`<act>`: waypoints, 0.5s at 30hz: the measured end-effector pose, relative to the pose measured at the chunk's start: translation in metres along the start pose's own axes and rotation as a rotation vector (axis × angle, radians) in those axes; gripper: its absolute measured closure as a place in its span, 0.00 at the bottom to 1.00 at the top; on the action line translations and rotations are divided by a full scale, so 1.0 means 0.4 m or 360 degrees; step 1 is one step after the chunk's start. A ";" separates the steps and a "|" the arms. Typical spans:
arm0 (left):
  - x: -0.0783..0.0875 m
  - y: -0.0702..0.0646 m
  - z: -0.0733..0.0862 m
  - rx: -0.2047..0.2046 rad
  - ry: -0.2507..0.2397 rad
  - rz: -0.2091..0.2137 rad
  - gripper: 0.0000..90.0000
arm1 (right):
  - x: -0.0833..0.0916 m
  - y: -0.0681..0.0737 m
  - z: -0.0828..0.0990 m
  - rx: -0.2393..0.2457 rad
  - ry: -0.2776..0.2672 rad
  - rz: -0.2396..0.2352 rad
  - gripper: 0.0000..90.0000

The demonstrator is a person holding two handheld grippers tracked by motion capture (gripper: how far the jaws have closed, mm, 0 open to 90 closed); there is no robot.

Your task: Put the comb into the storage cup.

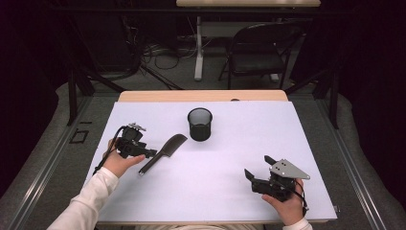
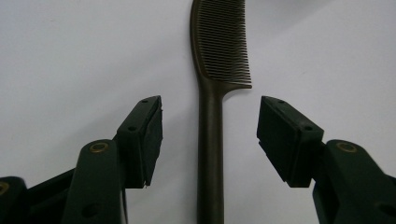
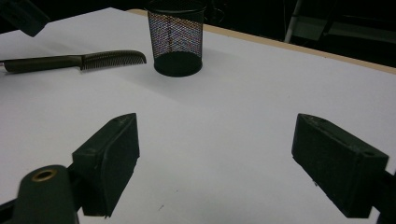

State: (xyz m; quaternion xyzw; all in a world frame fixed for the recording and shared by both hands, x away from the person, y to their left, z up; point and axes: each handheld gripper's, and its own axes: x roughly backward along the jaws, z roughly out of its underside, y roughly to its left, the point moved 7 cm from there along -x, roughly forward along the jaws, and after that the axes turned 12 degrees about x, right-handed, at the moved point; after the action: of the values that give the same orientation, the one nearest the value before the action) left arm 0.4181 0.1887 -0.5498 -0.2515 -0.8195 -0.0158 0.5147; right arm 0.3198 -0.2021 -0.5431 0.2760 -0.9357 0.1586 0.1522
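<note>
A dark comb (image 1: 163, 153) lies flat on the white table cover (image 1: 230, 143), its toothed end toward a black mesh cup (image 1: 199, 123). My left gripper (image 1: 149, 153) is open just above the comb's handle; in the left gripper view the handle (image 2: 210, 154) runs up between the two pads (image 2: 147, 135) without touching them. My right gripper (image 1: 258, 167) stands open at the near right with nothing between its pads (image 3: 116, 154). The right gripper view has the comb (image 3: 74, 61) and the mesh cup (image 3: 176, 35) farther off.
The table's wooden far edge (image 1: 201, 96) shows behind the cover. A folding chair (image 1: 258, 48) and a white table leg (image 1: 198, 48) stand beyond on the floor, with cables nearby. Black frame rails run along both sides.
</note>
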 end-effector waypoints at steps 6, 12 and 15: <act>-0.017 -0.002 0.003 0.0001 0.0042 -0.0009 0.50 | 0.000 0.000 0.000 0.0001 0.0000 0.0001 0.17; -0.031 -0.004 0.006 -0.0009 0.0076 -0.0028 0.51 | -0.001 0.000 0.001 0.0005 0.0004 -0.0001 0.17; -0.041 -0.005 0.009 -0.0034 0.0108 -0.0046 0.54 | -0.002 0.000 0.001 0.0005 0.0002 -0.0001 0.17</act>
State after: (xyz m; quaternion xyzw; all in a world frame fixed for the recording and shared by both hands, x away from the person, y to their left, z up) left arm 0.4199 0.1815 -0.5648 -0.2443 -0.8050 -0.0405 0.5392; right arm 0.3203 -0.2018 -0.5438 0.2764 -0.9353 0.1602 0.1524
